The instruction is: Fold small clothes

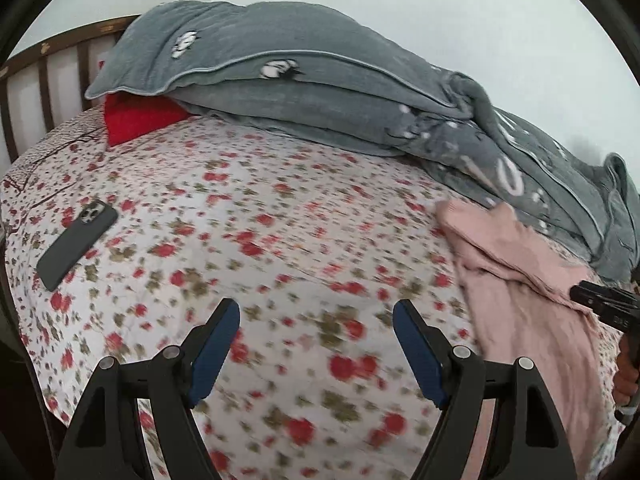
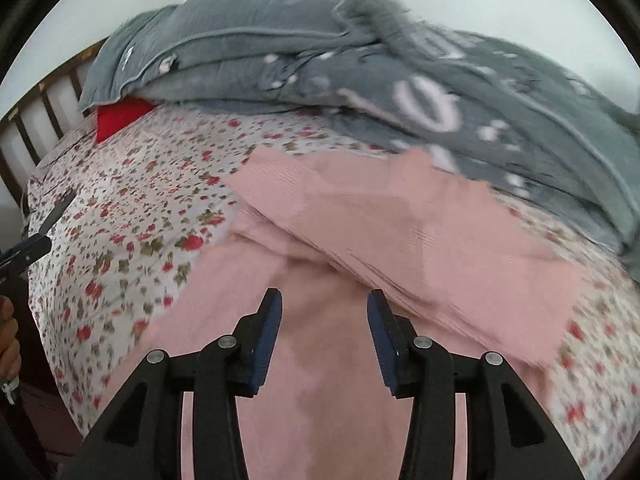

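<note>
A pink garment [image 2: 400, 220] lies on the flowered bed sheet [image 1: 260, 220], its upper part folded over in a crumpled layer. My right gripper [image 2: 324, 295] hovers just above the garment's near, flat part. Its blue pads are apart and no cloth is pinched between them. In the left wrist view the same pink garment [image 1: 520, 280] sits at the right, with the right gripper [image 1: 604, 304] at its far edge. My left gripper [image 1: 316, 306] is open wide over bare sheet, to the left of the garment, holding nothing. It also shows as the left gripper [image 2: 28, 250] at the picture's edge.
A heaped grey duvet [image 1: 300, 80] runs along the back and right of the bed, touching the garment's far edge. A red pillow [image 1: 136, 120] pokes out under it. A dark phone [image 1: 76, 244] lies on the sheet at the left. A slatted wooden headboard [image 1: 40, 76] closes the left end.
</note>
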`<action>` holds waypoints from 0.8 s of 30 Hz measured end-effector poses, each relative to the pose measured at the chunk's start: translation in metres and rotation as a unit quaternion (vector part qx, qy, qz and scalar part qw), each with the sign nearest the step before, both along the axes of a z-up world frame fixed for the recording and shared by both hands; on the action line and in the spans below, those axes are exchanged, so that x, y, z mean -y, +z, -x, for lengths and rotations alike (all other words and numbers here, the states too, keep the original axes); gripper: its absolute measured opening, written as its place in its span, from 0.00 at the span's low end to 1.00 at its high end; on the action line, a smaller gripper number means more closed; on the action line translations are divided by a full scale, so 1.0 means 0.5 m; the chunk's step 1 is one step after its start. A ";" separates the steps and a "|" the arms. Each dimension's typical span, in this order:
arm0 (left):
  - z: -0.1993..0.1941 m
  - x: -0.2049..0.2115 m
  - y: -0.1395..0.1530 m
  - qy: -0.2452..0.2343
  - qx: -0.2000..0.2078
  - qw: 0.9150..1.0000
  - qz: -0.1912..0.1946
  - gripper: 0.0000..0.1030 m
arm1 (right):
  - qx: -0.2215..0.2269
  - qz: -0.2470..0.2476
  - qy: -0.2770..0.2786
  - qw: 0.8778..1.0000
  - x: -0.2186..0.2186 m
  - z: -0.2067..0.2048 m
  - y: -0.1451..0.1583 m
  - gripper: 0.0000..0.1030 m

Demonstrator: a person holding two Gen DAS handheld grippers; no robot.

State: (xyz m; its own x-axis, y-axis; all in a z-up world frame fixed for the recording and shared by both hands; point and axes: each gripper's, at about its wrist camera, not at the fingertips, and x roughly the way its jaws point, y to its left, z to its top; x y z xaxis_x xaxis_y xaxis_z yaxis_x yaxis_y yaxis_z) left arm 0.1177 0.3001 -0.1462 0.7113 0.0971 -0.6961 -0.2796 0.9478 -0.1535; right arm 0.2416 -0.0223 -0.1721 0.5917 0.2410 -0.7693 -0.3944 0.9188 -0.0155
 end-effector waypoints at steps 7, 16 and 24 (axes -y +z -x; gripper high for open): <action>0.029 0.099 -0.003 -0.063 -0.019 0.998 0.012 0.76 | 0.036 -0.003 -0.079 0.996 0.147 0.145 0.014 0.63; 0.069 0.188 -0.034 -0.110 -0.050 0.993 0.016 0.76 | -0.020 -0.029 -0.132 0.991 0.277 0.275 -0.068 0.58; 0.111 0.212 -0.072 -0.117 -0.080 0.989 0.049 0.75 | -0.061 -0.076 -0.143 0.985 0.308 0.358 -0.130 0.44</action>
